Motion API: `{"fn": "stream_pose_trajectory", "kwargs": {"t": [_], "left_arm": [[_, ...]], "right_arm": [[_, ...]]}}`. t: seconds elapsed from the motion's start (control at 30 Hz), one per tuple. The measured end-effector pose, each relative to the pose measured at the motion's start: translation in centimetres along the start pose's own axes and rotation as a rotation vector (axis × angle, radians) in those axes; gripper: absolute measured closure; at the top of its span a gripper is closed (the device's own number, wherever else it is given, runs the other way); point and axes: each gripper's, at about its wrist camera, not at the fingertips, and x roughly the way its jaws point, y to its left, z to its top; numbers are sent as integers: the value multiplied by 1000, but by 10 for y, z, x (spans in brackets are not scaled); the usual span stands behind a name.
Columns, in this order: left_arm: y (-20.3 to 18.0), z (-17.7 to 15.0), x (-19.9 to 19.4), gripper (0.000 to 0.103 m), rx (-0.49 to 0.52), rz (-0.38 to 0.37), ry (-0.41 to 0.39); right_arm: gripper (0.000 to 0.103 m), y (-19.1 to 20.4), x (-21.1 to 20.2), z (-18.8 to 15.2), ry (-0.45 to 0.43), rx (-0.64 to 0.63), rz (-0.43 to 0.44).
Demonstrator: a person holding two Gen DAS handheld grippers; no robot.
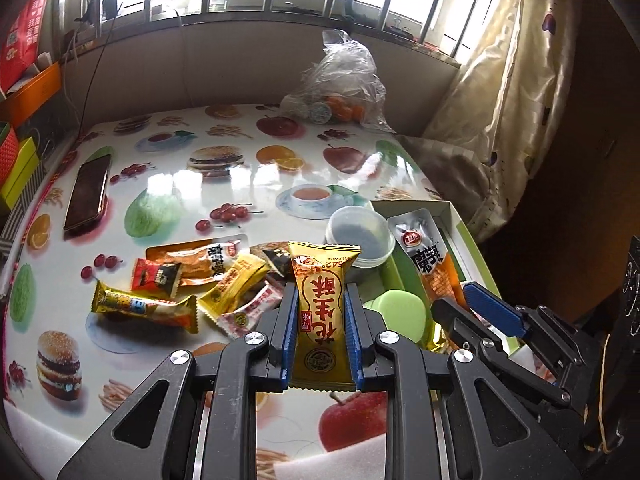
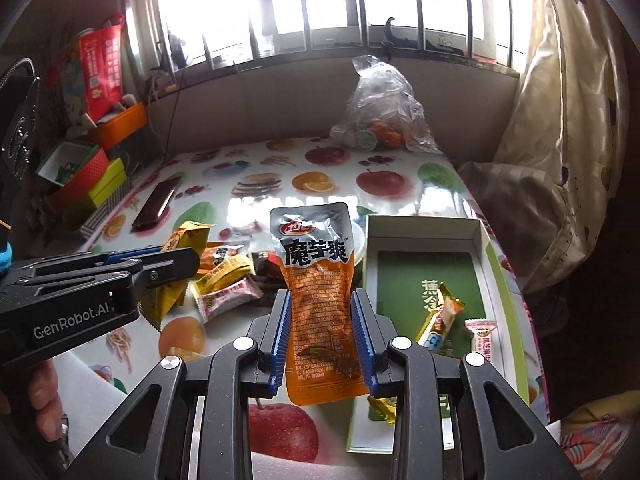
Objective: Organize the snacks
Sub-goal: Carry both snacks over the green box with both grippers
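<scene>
My left gripper (image 1: 321,312) is shut on a gold peanut-crisp packet (image 1: 322,312) and holds it above the table, just left of the open box (image 1: 460,232). My right gripper (image 2: 322,328) is shut on an orange and silver konjac pouch (image 2: 316,304), which also shows in the left wrist view (image 1: 428,260) over the box. The white and green box (image 2: 424,232) holds a gold bar packet (image 2: 438,320) and a pink-white packet (image 2: 482,340). A pile of loose snack packets (image 1: 200,288) lies on the table left of the box. The left gripper also shows at the left of the right wrist view (image 2: 172,264).
A round plastic tub (image 1: 360,236) stands beside the box. A phone (image 1: 88,192) lies at the table's left. A clear plastic bag with fruit (image 1: 340,88) sits at the back. Coloured boxes (image 2: 88,176) crowd the left edge; a curtain (image 2: 560,140) hangs at the right.
</scene>
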Motion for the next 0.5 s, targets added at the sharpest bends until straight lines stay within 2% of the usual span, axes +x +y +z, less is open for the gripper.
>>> {"fn": "stream_pose_trajectory", "kwargs": {"t": [0.23,0.5], "left_arm": [[-32,8,17,80,17,-59,28],[-65,13,41,80,42,-81,68]], "right_arm": [[74,-33,-2,-2,8,32,-50],[74,-64,6,-5,31,71,-87]]}}
